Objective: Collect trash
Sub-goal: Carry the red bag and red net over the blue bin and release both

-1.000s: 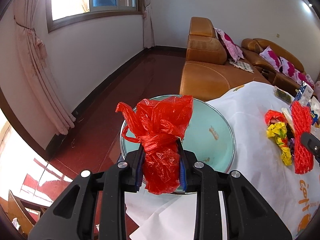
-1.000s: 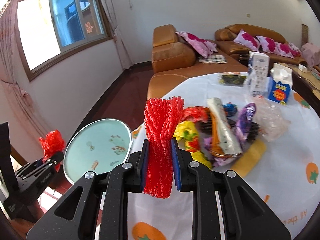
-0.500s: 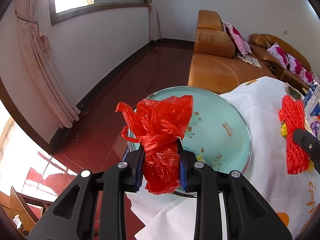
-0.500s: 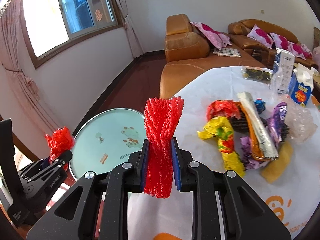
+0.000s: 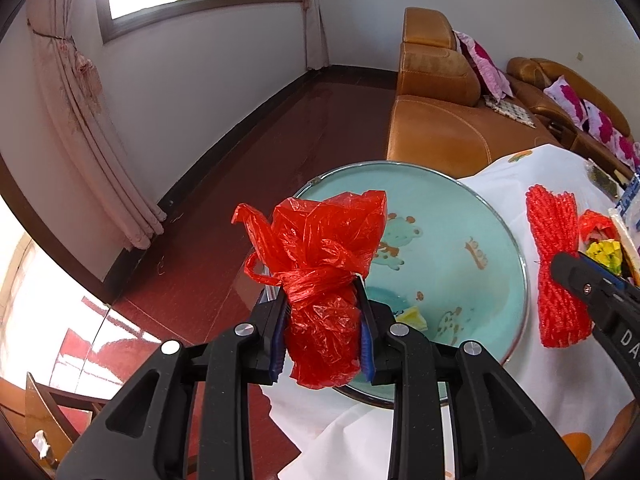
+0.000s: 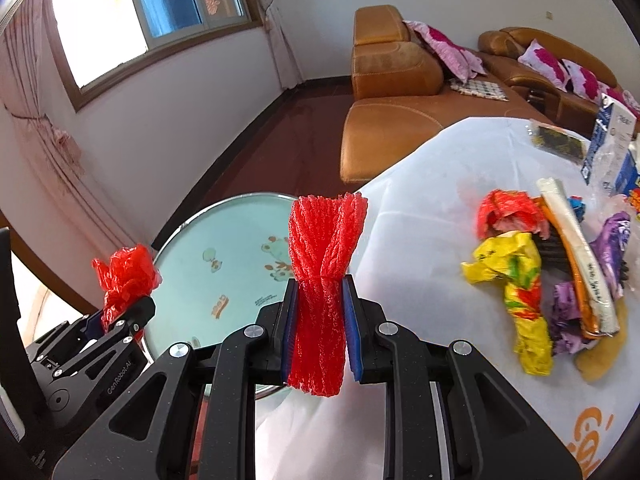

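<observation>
Both grippers clamp trash over the basin (image 5: 460, 248) so we can drop it: left (image 5: 323, 332) bag (image 5: 320, 264), right (image 6: 318, 322) net (image 6: 320, 280)

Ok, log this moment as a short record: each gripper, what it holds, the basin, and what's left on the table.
left gripper: shut on red plastic bag, over the basin's near rim
right gripper: shut on red foam net
basin: teal enamel, cartoon print; a small yellow scrap inside
table: white cloth; pile of wrappers and cartons remain
</observation>
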Demonstrator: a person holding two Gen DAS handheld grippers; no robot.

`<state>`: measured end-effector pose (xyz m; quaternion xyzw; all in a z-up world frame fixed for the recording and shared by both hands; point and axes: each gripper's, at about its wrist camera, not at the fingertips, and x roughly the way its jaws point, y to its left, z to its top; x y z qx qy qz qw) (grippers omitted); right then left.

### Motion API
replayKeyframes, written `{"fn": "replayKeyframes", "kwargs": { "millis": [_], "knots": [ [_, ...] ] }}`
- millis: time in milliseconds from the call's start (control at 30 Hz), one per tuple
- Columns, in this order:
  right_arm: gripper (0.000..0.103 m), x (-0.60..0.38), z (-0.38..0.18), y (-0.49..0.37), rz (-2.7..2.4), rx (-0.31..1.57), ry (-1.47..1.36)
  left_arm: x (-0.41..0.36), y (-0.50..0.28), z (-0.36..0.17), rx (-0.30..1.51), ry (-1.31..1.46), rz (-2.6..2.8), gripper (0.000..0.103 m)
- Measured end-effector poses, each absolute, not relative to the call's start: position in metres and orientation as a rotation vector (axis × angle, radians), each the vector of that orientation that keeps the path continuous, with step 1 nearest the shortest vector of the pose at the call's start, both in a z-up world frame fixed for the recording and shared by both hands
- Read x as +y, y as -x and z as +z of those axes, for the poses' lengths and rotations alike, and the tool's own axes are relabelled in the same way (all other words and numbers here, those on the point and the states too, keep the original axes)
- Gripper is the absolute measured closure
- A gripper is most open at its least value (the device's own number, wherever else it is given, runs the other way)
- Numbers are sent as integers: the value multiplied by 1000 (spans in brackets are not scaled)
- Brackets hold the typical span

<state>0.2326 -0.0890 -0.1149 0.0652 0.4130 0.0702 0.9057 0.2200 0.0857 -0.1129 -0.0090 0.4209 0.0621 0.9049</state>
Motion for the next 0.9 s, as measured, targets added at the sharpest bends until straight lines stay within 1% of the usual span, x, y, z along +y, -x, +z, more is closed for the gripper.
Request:
{"fn": "replayKeyframes", "kwargs": {
  "millis": [500, 667, 733, 833, 900],
  "knots": [
    [80, -67, -143, -263, 196, 958, -132, 87, -233, -122, 911, 9, 123, 73],
    [79, -68, -146, -265, 201, 960, -142, 85, -235, -123, 915, 2, 129, 73],
    [76, -68, -145, -266, 216, 955, -148, 83, -235, -123, 918, 2, 130, 73],
    [69, -68, -142, -266, 225, 943, -154, 81, -236, -123, 921, 1, 131, 73],
    [58, -70, -139, -266, 236, 930, -170, 81, -236, -122, 920, -1, 133, 72]
  ]
}}
